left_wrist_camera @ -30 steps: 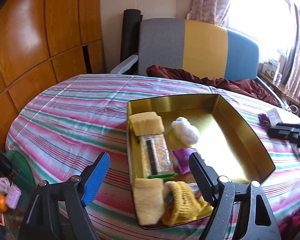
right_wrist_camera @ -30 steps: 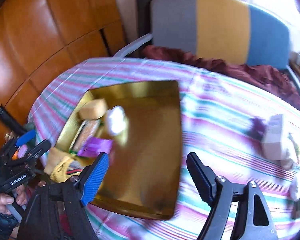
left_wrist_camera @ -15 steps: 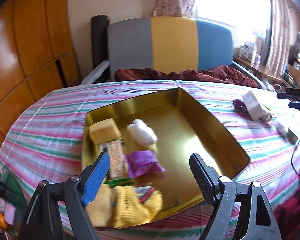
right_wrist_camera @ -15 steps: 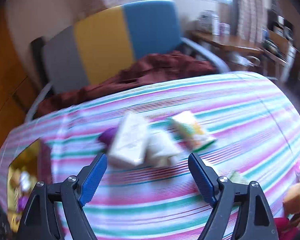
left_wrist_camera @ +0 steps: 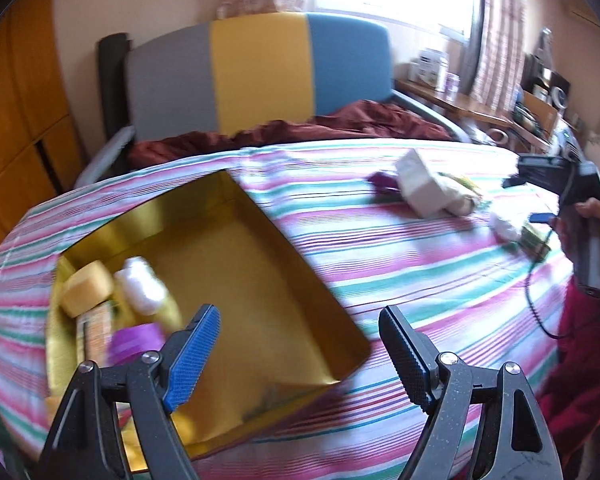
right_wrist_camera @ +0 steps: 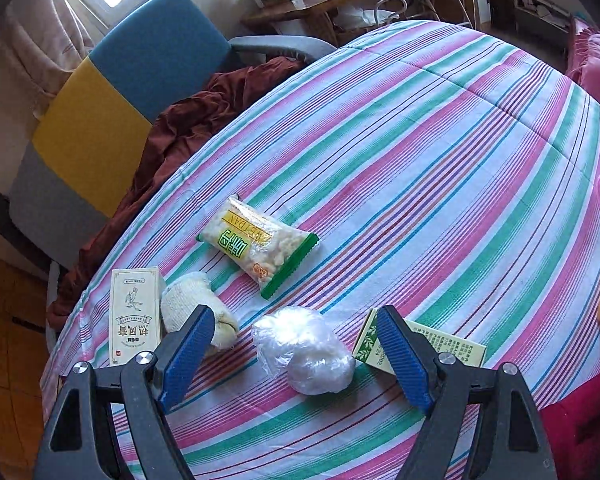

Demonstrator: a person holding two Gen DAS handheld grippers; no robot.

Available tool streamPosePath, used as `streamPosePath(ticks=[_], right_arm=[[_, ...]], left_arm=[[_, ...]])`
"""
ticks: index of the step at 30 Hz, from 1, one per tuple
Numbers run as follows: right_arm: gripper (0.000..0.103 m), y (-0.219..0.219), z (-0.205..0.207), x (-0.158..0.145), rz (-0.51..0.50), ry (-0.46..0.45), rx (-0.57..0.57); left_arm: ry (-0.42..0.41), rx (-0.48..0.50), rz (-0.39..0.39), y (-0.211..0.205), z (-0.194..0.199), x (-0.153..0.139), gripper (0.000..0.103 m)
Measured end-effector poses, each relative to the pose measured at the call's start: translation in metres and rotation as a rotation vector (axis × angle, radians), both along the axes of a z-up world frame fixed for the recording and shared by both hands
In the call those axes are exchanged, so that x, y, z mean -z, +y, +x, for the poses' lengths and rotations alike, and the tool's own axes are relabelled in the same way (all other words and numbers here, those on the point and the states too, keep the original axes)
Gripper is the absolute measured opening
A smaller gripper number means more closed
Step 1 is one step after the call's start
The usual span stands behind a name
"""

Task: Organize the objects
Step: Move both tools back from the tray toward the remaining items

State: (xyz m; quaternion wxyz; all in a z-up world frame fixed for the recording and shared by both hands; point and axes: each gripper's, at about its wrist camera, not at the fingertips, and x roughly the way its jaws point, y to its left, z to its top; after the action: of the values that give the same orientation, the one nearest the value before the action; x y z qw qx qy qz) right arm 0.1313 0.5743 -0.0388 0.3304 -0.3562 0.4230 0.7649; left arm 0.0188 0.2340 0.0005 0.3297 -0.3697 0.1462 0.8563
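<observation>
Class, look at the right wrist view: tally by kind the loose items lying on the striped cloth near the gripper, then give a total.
Cardboard boxes: 2 (white box, green-and-cream box)
Snack packets: 1
Clear plastic bundles: 1
Cream cloth rolls: 1
Total: 5

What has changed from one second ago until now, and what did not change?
The right gripper swung away from the gold tray to the loose items, now open over the plastic-wrapped ball. The left gripper panned along the tray toward the same pile. Nothing was grasped or released; both jaws stay open and the items have not moved.
</observation>
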Motion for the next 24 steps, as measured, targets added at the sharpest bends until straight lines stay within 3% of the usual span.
streamPosePath(ticks=[11,17,24], right_arm=[[0.084,0.005,0.009,-0.006,-0.04,0.097,0.017],[0.084,0.002,0.005,-0.009,-0.05,0.125,-0.02],[0.084,0.007,0.009,-0.003,-0.114,0.17,-0.013]], left_arm=[[-0.024,0.123,-0.032,0.079,0.01,0.006,0.082],[-0.154,0.116,0.012,0.126,-0.022,0.011,0.083],[-0.207,0.114,0.046,0.186,-0.063,0.022,0.087]])
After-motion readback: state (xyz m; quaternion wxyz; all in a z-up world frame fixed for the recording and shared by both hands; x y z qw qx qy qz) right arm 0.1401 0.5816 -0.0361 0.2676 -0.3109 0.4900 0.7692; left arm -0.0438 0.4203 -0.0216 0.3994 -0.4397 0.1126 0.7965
